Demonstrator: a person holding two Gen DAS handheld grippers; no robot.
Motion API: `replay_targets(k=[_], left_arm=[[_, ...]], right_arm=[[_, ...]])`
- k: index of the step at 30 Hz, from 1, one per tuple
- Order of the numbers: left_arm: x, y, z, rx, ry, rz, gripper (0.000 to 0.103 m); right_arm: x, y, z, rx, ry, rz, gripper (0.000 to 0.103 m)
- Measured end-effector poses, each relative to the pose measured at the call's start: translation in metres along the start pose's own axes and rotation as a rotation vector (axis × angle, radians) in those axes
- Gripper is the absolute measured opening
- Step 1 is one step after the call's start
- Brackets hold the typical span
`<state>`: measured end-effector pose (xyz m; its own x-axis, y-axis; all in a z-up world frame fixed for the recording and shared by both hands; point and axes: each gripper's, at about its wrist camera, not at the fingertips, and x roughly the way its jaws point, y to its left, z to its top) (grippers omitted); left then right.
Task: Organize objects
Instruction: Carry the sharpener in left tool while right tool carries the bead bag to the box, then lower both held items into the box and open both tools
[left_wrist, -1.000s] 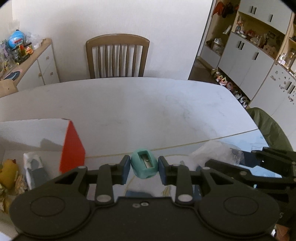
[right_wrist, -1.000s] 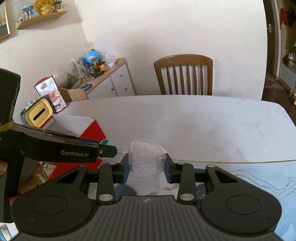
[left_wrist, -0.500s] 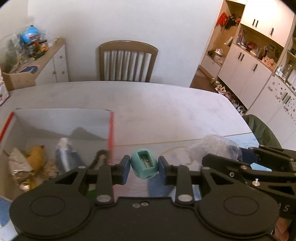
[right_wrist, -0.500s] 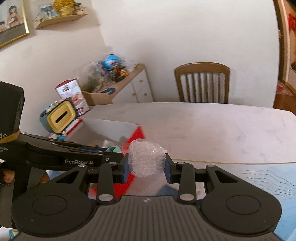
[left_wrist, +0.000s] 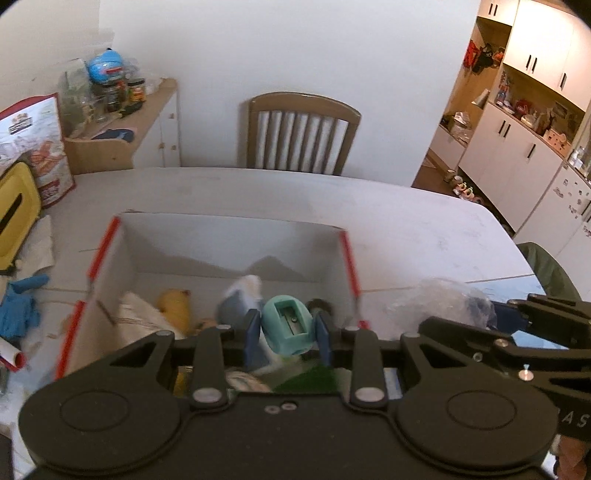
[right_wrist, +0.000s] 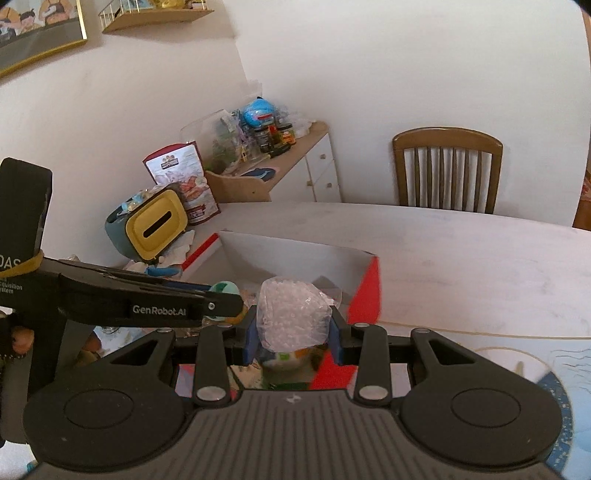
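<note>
My left gripper (left_wrist: 287, 334) is shut on a teal pencil sharpener (left_wrist: 289, 325) and hangs over the open white box with red edges (left_wrist: 236, 240). Inside the box lie a yellow toy (left_wrist: 175, 306), a white packet (left_wrist: 136, 319) and other small items. My right gripper (right_wrist: 293, 332) is shut on a clear plastic bag of small white pieces (right_wrist: 291, 314), above the box's near right corner (right_wrist: 365, 295). In the left wrist view the bag (left_wrist: 436, 302) and the right gripper's arm show at the right. In the right wrist view the left gripper's arm (right_wrist: 147, 302) crosses from the left.
A yellow and blue tissue holder (right_wrist: 155, 225), a snack bag (right_wrist: 184, 181) and blue gloves (left_wrist: 18, 306) crowd the table's left side. A wooden chair (left_wrist: 301, 136) stands behind the white table (left_wrist: 406, 229). A cluttered sideboard (right_wrist: 280, 162) lines the wall.
Both grippers have swung left and come over the box, each still holding its object. The box's inside now fills the left wrist view.
</note>
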<state>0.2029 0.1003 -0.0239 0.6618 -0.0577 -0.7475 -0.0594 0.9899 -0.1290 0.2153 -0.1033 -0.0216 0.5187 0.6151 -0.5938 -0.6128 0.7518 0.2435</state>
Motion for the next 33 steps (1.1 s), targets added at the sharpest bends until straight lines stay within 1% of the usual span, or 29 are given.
replay_targets(k=[5,9,15,20,26,33], left_arm=[[0.002,0.036,0.000,-0.001,0.006,0.021,0.031],[0.008,0.057,0.001,-0.003,0.020,0.026,0.031],[0.022,0.079,-0.005,0.009,0.046,0.040,0.031],[0.038,0.096,-0.011,0.012,0.076,0.050,0.031],[0.054,0.106,-0.017,0.032,0.092,0.027,0.031],[0.061,0.098,-0.018,0.090,0.086,0.009,0.030]], right_arm=[[0.019,0.021,0.002,-0.007,0.008,-0.015,0.036],[0.035,0.033,0.002,-0.018,0.020,-0.039,0.036],[0.070,0.044,0.002,-0.028,0.064,-0.068,0.036],[0.097,0.050,-0.006,-0.038,0.106,-0.071,0.036],[0.126,0.059,-0.016,-0.075,0.152,-0.068,0.036],[0.149,0.063,-0.026,-0.093,0.220,-0.082,0.036]])
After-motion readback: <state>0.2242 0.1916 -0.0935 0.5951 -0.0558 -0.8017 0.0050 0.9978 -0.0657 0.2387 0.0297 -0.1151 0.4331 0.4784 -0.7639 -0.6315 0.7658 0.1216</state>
